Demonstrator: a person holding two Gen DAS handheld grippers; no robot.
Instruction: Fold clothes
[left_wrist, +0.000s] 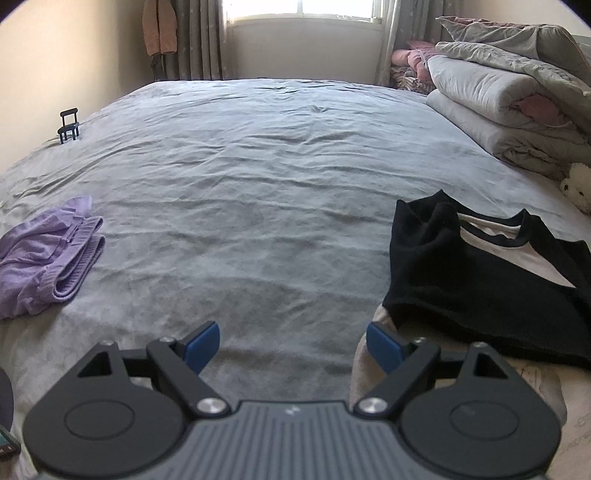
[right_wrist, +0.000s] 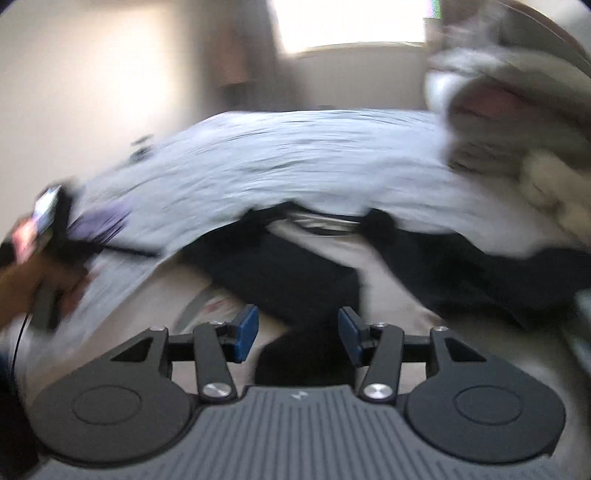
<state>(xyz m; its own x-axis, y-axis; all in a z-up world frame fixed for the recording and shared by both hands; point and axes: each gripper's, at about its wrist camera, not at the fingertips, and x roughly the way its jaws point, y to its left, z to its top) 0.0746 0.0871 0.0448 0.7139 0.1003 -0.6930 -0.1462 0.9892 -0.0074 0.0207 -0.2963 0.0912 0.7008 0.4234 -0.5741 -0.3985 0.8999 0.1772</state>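
A black shirt with a white front panel (left_wrist: 498, 280) lies partly folded at the right of the bed, on top of a beige garment (left_wrist: 364, 373). My left gripper (left_wrist: 293, 345) is open over bare sheet just left of that shirt, with nothing between its blue pads. The right wrist view is blurred by motion. In it my right gripper (right_wrist: 298, 334) hangs low over the black shirt (right_wrist: 295, 273). Its jaws stand apart, dark cloth shows in the gap between them, and the pads do not press on it. A folded purple garment (left_wrist: 48, 258) lies at the left.
The grey bed sheet (left_wrist: 258, 166) spreads wide ahead. Folded quilts (left_wrist: 498, 103) and a white plush toy (left_wrist: 576, 188) sit along the right side. A small black stand (left_wrist: 69, 125) is at the far left edge. A hand holding the other gripper (right_wrist: 40, 266) shows at left.
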